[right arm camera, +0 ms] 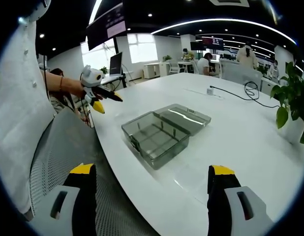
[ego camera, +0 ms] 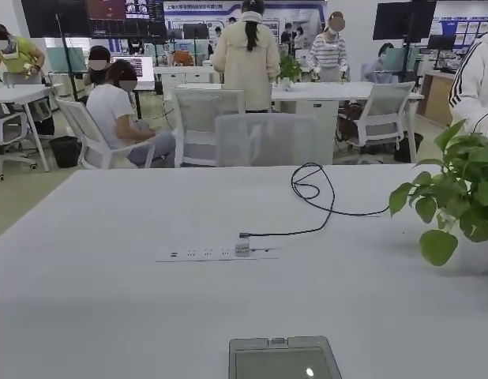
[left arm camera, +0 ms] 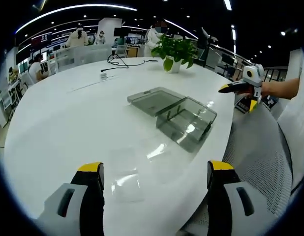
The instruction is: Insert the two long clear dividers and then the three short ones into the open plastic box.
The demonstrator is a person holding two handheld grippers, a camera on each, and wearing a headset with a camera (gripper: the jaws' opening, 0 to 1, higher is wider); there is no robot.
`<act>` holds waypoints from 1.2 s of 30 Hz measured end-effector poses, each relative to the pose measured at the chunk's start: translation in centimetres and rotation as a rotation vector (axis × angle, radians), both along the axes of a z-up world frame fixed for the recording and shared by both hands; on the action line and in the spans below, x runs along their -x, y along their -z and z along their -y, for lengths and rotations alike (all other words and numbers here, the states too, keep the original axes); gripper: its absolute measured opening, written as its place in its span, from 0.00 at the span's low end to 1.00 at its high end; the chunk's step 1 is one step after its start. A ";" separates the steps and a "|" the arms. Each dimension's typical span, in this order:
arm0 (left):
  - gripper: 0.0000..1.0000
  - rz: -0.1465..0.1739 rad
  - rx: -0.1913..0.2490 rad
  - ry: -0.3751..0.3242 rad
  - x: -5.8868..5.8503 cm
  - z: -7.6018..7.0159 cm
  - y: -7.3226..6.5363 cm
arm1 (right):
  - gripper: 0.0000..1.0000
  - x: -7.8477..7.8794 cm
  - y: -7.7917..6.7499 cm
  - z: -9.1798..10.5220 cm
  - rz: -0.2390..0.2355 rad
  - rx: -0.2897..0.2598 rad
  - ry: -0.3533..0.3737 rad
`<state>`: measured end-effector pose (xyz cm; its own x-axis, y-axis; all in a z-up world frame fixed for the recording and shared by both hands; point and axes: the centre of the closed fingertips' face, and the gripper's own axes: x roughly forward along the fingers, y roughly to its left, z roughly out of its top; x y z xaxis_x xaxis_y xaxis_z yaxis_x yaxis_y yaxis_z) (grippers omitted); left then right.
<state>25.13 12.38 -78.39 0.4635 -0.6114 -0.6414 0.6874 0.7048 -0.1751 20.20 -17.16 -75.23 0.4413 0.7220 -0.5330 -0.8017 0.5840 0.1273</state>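
The open smoky plastic box (left arm camera: 187, 122) lies near the table edge with its lid (left arm camera: 153, 100) folded flat beside it. Clear dividers (left arm camera: 126, 175) lie flat on the table between the box and my left gripper (left arm camera: 156, 169), which stands open and empty just short of them. My right gripper (right arm camera: 152, 172) is open too, hanging off the table edge in front of the box (right arm camera: 153, 138). Each gripper also shows in the other's view: the right gripper (left arm camera: 244, 84) and the left gripper (right arm camera: 97, 90) are both held in hands away from the box. In the head view, part of the box (ego camera: 283, 360) shows at the bottom.
A potted plant (ego camera: 456, 197) stands at the table's right. A power strip (ego camera: 216, 254) with a plug and black cable (ego camera: 311, 193) lies mid-table. A mesh chair (right arm camera: 68, 147) sits by the table edge. People and desks fill the room behind.
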 end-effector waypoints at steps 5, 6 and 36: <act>0.81 -0.032 -0.025 -0.036 -0.5 -0.8 0.9 | 0.95 -0.1 0.1 0.0 0.000 -0.003 0.004; 0.81 -0.038 -0.029 -0.040 -0.6 -0.8 1.0 | 0.94 0.0 0.1 0.0 -0.002 -0.004 0.005; 0.47 -0.248 -0.327 -0.113 -1.4 -4.1 6.1 | 0.93 -0.3 0.5 -0.2 -0.011 -0.023 0.028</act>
<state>26.52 16.52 -84.50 0.3235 -0.3114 -0.8935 0.5676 0.8194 -0.0801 20.53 -16.94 -75.75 0.4559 0.7214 -0.5212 -0.7834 0.6032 0.1497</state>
